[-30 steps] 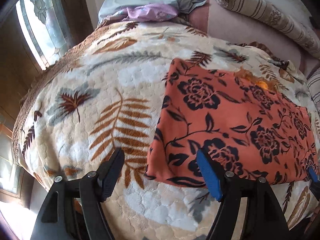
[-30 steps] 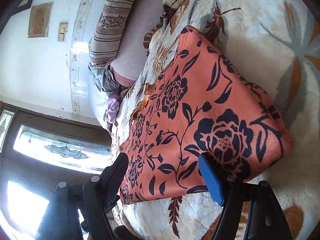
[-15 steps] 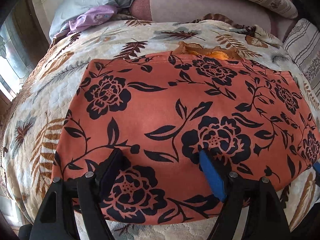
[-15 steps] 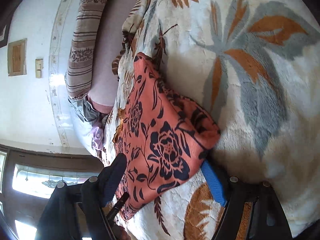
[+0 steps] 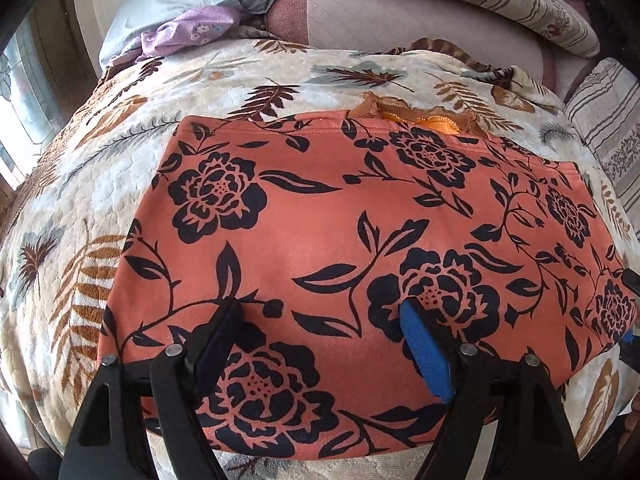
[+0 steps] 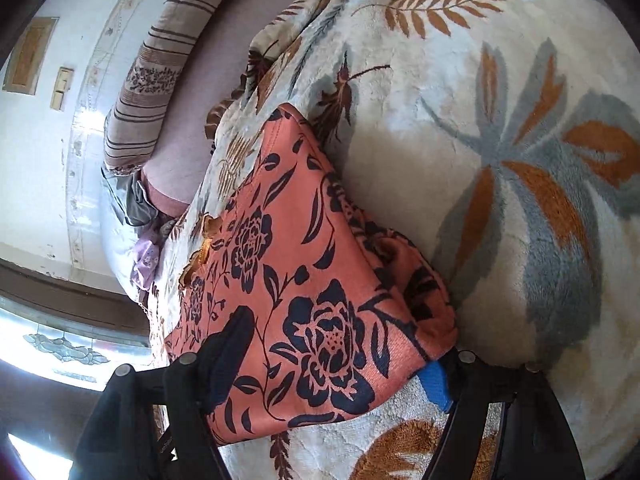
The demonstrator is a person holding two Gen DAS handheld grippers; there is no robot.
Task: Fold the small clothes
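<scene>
1. Orange floral garment (image 5: 340, 240) lies flat on the bed's leaf-print blanket (image 5: 100, 208), already folded into a rectangle.
2. Left hand-held gripper (image 5: 320, 340) hovers over its near edge, jaws wide, gripping nothing.
3. Right hand-held gripper (image 6: 340, 364) straddles the near right corner, jaws wide, likely placed to lift it for another fold.

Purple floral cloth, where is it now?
In the left wrist view, the purple floral cloth lies top left, beyond the leaf-print blanket, against the pale blue pillow.
</scene>
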